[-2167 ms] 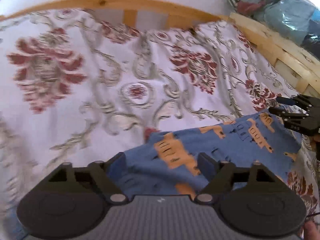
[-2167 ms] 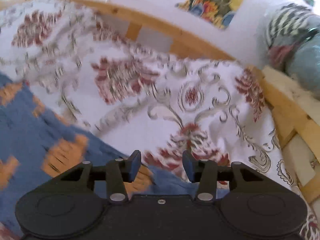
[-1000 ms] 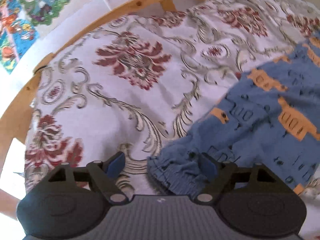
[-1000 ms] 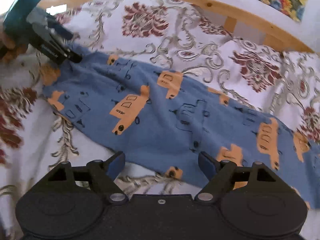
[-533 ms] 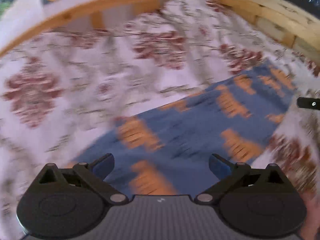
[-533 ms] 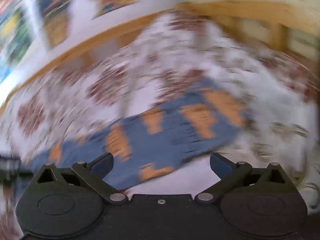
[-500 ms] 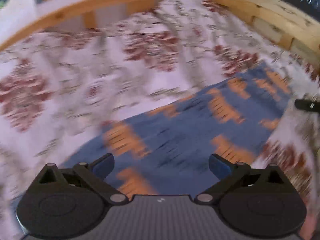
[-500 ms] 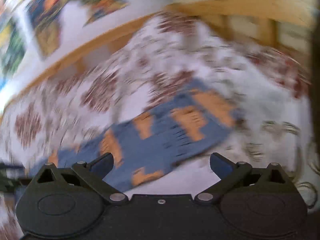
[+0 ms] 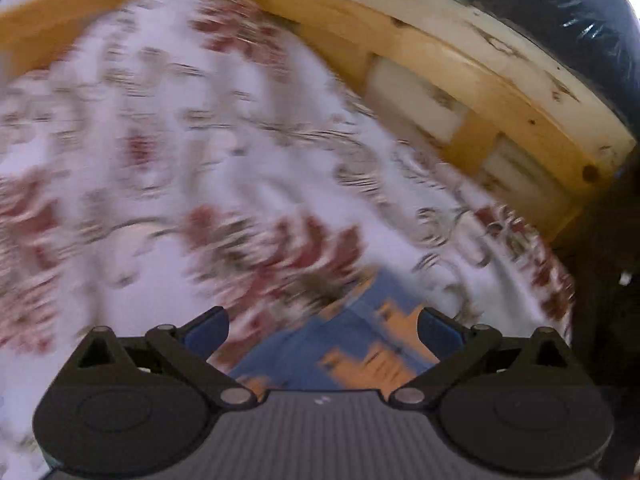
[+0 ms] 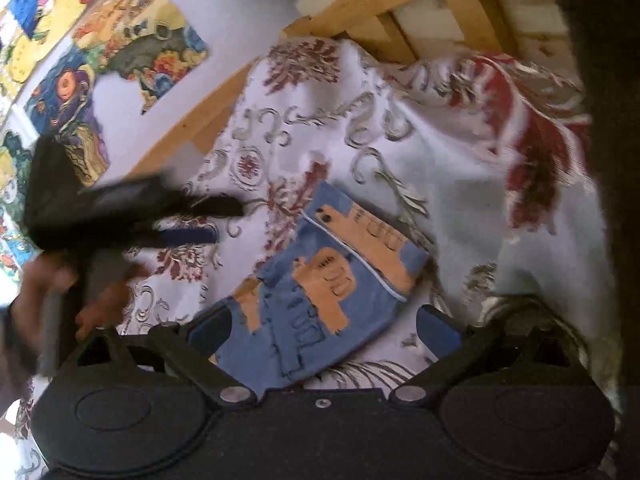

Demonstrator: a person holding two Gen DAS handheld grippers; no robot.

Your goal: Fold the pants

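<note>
- Left wrist view is smeared by motion blur; the left gripper (image 9: 322, 332), black with blue pads, has its jaws spread wide with nothing between them.
- Just beyond and between its fingers lies a corner of the blue pants with orange vehicle prints (image 9: 360, 344), flat on the white bedspread with dark red flowers and grey scrolls (image 9: 168, 168).
- Behind the bedspread runs the pale wooden bed frame with slats (image 9: 460, 80), and a dark glossy plastic-wrapped bundle (image 9: 568, 16) sits above the frame at the upper right.
- Right wrist view is sharper; the right gripper (image 10: 322, 328) also has its jaws wide apart and holds nothing.
- The blue pants with orange vehicle prints (image 10: 332, 276) lie folded into a compact packet on the white bedspread with dark red flowers and grey scrolls (image 10: 460, 152), just ahead of the right gripper's fingers and partly between them, with a thin white edge line crossing the top layer.
- The left gripper (image 10: 208, 220) shows at the left of this view, held by a hand (image 10: 48, 296); its two fingers are apart, pointing toward the pants but clear of them.
- The pale wooden bed frame with slats (image 10: 400, 12) borders the bedspread at the top, and colourful cartoon posters (image 10: 120, 32) hang on the white wall at the upper left.
- A dark blurred shape fills the right edge; I cannot tell what it is.
</note>
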